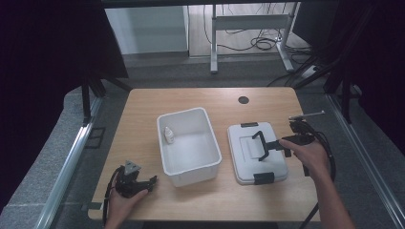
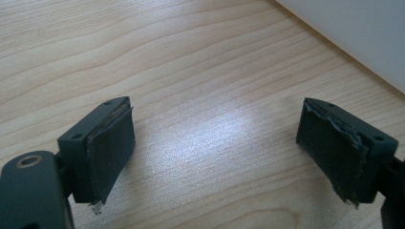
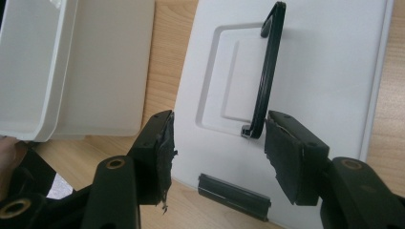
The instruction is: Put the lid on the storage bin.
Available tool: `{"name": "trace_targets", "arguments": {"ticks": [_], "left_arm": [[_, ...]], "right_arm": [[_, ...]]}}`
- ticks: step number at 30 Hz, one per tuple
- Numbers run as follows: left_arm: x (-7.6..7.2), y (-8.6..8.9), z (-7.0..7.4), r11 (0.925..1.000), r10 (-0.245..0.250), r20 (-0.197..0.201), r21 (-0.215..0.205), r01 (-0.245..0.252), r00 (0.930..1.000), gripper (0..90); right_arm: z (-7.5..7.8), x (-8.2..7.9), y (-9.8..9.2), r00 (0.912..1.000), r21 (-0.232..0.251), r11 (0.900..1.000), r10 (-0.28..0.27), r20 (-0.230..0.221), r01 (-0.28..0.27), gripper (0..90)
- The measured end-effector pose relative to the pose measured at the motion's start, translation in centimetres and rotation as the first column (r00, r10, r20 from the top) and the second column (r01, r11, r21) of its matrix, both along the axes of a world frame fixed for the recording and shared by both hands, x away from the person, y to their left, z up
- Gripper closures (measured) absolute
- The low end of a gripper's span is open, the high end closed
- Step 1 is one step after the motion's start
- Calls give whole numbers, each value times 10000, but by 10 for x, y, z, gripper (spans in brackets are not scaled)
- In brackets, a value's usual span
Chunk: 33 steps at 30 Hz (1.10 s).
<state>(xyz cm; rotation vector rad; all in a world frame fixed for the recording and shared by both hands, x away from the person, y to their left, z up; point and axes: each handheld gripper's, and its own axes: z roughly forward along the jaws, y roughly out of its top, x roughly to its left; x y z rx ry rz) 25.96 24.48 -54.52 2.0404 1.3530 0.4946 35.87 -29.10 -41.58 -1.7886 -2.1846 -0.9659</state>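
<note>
Right tongs (image 1: 261,145) are seen in the high view over the flat white plastic lid (image 1: 257,153), held level from the lid's right side, jaws spread wide and gripping nothing. The lid's raised black handle (image 1: 260,145) stands at the jaw tips; whether it is touched cannot be told from above. The right gripper view (image 3: 217,143) settles more: the handle's (image 3: 268,71) near foot sits just inside the right-hand jaw, close to its pad, with a clear gap to the other jaw. Contact with the near pad cannot be told. A black clip (image 3: 234,195) on the lid's edge is seen just below the jaws, and the lid's recessed panel is shown ahead of them.

The white rectangular plastic bin (image 1: 188,145) lies left of the right tongs, well apart from the lid, with bare wooden worktop (image 1: 143,114) between. In the right gripper view only its corner and wall (image 3: 102,71) are seen. A small white object (image 1: 168,135) inside the bin, near its left wall, is shown in the high view; what it is cannot be told.

Left tongs (image 1: 152,181) rest low on the worktop at the bin's near left corner, pointing towards it. In the left gripper view (image 2: 215,143) the jaws are released, wide apart, with wood grain between and the bin wall (image 2: 363,33) ahead at the right.
</note>
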Motion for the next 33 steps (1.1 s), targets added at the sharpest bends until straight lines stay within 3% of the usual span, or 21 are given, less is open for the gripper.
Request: {"name": "trace_targets", "arguments": {"ticks": [12, 22, 33], "left_arm": [[-1, 0, 0, 10000, -7, -4, 17, 7, 10000, 129], [-1, 0, 0, 10000, -7, -13, 23, 7, 10000, 128], [-1, 0, 0, 10000, -5, -13, 19, 5, 10000, 128]], "right_arm": [[5, 17, 7, 9995, -51, 10000, 55, -295, -56, 439], [4, 36, 12, 9971, -476, 9983, 303, -698, -337, 440], [-14, 56, 12, 9904, -1207, 9917, 282, -1355, -448, 455]]}}
